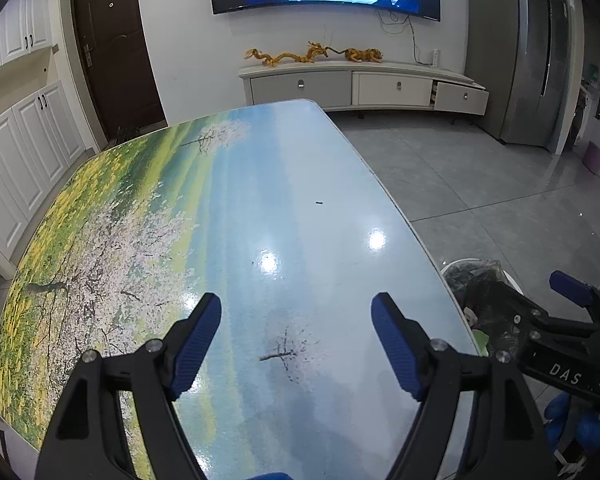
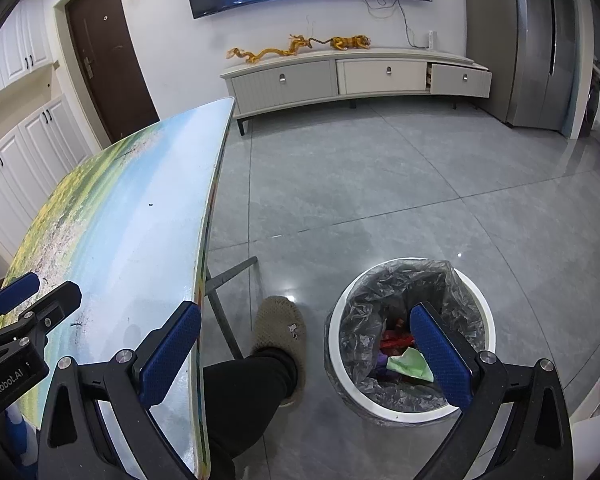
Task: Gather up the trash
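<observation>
My left gripper (image 1: 296,308) stands open over the glossy table (image 1: 260,184) with the landscape print, and nothing lies between its blue pads. A tiny dark speck (image 1: 319,202) sits on the table farther ahead. My right gripper (image 2: 305,316) is open and empty, held off the table's right edge above the floor and the bin. The white trash bin (image 2: 396,415) with a grey plastic liner stands on the floor under its right finger. Inside lie a green paper scrap (image 2: 408,364) and red wrappers (image 2: 396,340). The same bin (image 1: 478,274) shows by the table's right edge.
A person's foot in a beige slipper (image 2: 280,328) rests on the grey tiles between the table (image 2: 120,220) and the bin, beside a metal table leg (image 2: 224,320). A low TV cabinet (image 2: 340,76) stands against the far wall. White cupboards (image 1: 28,152) line the left.
</observation>
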{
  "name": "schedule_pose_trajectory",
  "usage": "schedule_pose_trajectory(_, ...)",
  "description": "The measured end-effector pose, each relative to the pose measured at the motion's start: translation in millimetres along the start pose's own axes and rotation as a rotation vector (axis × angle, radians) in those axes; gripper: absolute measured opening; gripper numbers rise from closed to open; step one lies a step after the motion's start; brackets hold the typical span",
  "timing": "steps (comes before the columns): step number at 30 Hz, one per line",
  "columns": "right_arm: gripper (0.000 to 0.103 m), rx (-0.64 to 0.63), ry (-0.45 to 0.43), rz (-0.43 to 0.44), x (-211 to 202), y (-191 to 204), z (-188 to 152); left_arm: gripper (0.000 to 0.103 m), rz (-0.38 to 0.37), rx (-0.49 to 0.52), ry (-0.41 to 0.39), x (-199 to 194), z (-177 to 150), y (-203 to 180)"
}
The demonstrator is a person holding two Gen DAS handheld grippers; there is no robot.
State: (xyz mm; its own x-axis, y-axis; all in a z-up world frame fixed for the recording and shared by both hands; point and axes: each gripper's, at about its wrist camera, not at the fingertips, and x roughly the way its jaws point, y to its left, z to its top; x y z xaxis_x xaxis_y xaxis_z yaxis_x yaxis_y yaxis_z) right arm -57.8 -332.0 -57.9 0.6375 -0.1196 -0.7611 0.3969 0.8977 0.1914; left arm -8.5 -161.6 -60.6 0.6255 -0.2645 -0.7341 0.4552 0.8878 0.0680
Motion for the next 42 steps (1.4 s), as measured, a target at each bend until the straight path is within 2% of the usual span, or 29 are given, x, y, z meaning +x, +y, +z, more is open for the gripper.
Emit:
schedule_pose_trajectory(5,0.102,0.001,0.0,0.0,0.2,0.0,0.1,0.079,0.001,-0.001,0.0,-0.9,-0.5,-1.7)
schedule_pose_trajectory(8,0.102,0.0,0.0,0.0,0.2,-0.3,0.2,0.084,0.003,0.0,-0.004,-1.7,-1.2,-1.5)
schedule_pose_trajectory(24,0.102,0.0,-0.001,0.0,0.0,-0.3,0.3,0.085,0.009,0.001,-0.01,-2.9,-2.2,-0.2)
schedule_pose_trajectory(29,0.102,0.0,-0.002,0.0,-0.6,-0.5,0.2,0.09,0.015,0.002,-0.014,-3.6,-3.7,1.9)
schedule_pose_trajectory(42,0.102,-0.001,-0.01,-0.001,-4.7,-0.4,0.7,0.09,0.033,0.009,-0.033,-10.3,-3.5,-1.3)
